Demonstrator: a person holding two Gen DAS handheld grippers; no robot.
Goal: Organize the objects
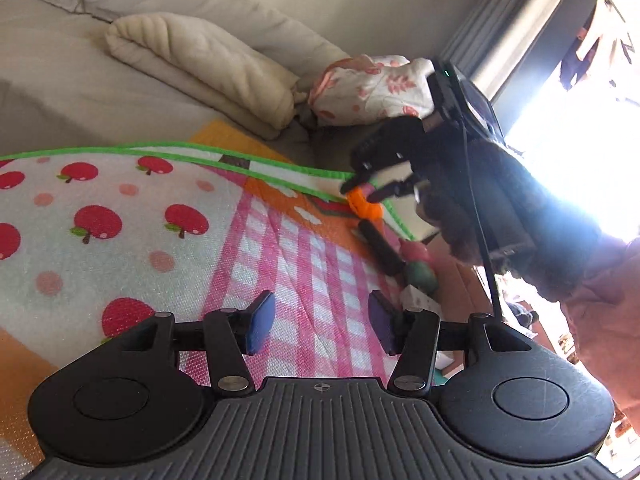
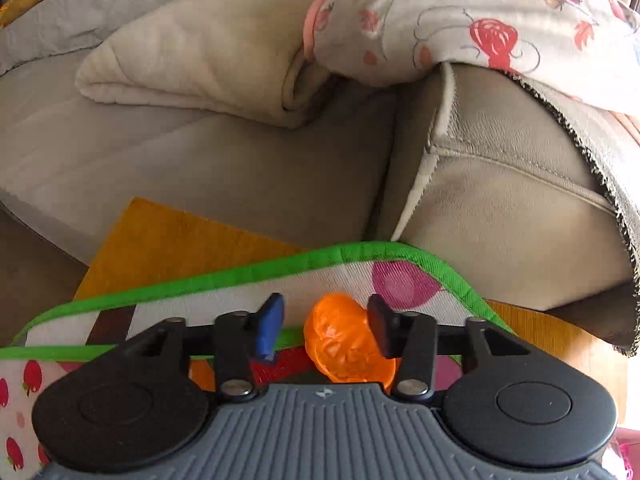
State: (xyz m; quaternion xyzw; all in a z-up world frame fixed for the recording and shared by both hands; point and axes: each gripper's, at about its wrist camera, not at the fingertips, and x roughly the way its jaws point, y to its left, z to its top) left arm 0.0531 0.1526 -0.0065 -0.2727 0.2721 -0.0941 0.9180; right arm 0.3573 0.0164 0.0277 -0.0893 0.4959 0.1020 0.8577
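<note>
Over on the left lies one cream folded blanket (image 1: 208,68) on the grey bed (image 1: 60,92), and next to it one bundle of floral cloth (image 1: 368,88) in white and pink. Below them spreads one play mat (image 1: 120,216) with a green border, red apples on white and a pink check panel; no writing on it is readable.

The left gripper (image 1: 320,326) hovers over the check panel, its jaws apart with nothing between them, one pad (image 1: 260,326) blue and the other (image 1: 382,326) dark.

Further right, near the mat's green edge, sits a short row of small things: one orange translucent toy (image 1: 365,206), one black bar-shaped object (image 1: 382,248) just beside it, then one pink and green toy (image 1: 418,266) and one small white box (image 1: 418,298), whose print I cannot read.

The right gripper (image 1: 362,190) is down at the orange toy (image 2: 348,344). In its own view the jaws stand apart and the toy lies between them, close against the right-hand dark pad (image 2: 382,330) and well clear of the blue one (image 2: 270,330); whether the dark pad actually touches it I cannot tell. The toy rests on the mat (image 2: 224,292), with the beige sofa arm (image 2: 504,200) beyond.
</note>
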